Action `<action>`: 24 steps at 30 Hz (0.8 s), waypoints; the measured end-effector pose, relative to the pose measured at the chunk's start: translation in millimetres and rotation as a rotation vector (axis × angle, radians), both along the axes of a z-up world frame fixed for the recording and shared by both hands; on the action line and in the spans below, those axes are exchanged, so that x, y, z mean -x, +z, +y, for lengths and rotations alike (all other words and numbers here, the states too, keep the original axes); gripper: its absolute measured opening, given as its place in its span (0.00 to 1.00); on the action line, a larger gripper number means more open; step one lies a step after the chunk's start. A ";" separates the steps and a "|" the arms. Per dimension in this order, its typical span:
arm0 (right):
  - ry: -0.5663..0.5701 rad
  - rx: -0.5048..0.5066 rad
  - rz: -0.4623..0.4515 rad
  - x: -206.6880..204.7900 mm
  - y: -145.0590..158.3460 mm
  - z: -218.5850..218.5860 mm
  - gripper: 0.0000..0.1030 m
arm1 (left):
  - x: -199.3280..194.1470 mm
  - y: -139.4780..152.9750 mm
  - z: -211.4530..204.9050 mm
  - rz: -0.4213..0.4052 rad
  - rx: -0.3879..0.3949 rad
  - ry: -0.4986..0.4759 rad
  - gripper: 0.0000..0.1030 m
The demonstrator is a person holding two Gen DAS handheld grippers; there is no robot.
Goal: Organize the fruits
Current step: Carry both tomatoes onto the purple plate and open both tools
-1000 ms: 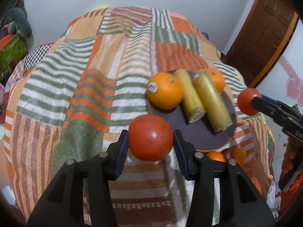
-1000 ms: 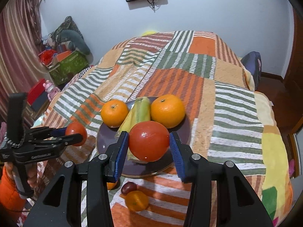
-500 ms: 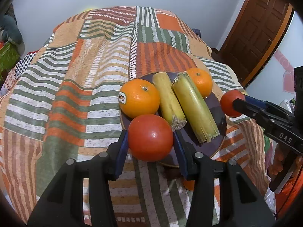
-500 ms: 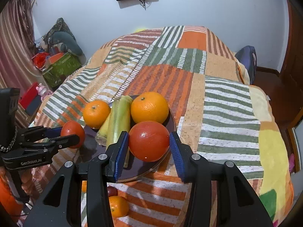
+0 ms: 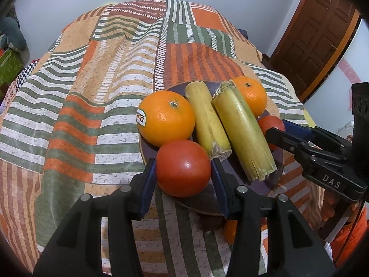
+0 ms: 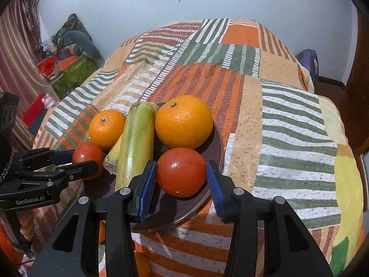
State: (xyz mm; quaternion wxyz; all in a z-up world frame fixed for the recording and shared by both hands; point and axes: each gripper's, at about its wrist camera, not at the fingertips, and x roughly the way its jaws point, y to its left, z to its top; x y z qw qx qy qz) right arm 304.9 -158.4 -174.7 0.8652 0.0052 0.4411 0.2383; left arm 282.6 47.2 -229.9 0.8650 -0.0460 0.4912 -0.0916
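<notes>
A dark round plate (image 5: 242,180) (image 6: 216,138) on the patchwork bedspread holds a large orange (image 5: 166,118) (image 6: 183,121), a smaller orange (image 5: 251,98) (image 6: 107,125) and two yellow-green stalk pieces (image 5: 244,129) (image 6: 138,138). My left gripper (image 5: 183,172) (image 6: 78,159) is shut on a red tomato (image 5: 183,168) (image 6: 87,153) over the plate's near edge. My right gripper (image 6: 182,175) (image 5: 274,130) holds a second red tomato (image 6: 181,172) (image 5: 271,124) low over the plate; a thin gap shows at its right pad.
A small orange fruit (image 5: 230,230) (image 6: 143,265) lies on the bedspread just below the plate. Boxes and clutter (image 6: 69,69) stand beside the bed on one side, a wooden door (image 5: 318,34) on the other.
Both grippers have carried their tomatoes in over the plate from opposite sides and lower. The right gripper's jaws look slightly wider around its tomato than before.
</notes>
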 end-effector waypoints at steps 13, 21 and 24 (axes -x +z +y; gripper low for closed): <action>0.002 0.004 0.001 1.5 7.0 -1.0 0.42 | 7.1 8.8 -2.6 -0.023 -0.027 -0.001 0.46; 0.000 -0.003 -0.039 18.6 29.3 -7.6 0.42 | 27.2 33.3 2.1 -0.063 -0.025 0.012 0.46; 0.006 0.017 -0.064 27.8 37.5 -8.2 0.46 | 38.6 42.7 1.3 -0.079 -0.034 0.007 0.46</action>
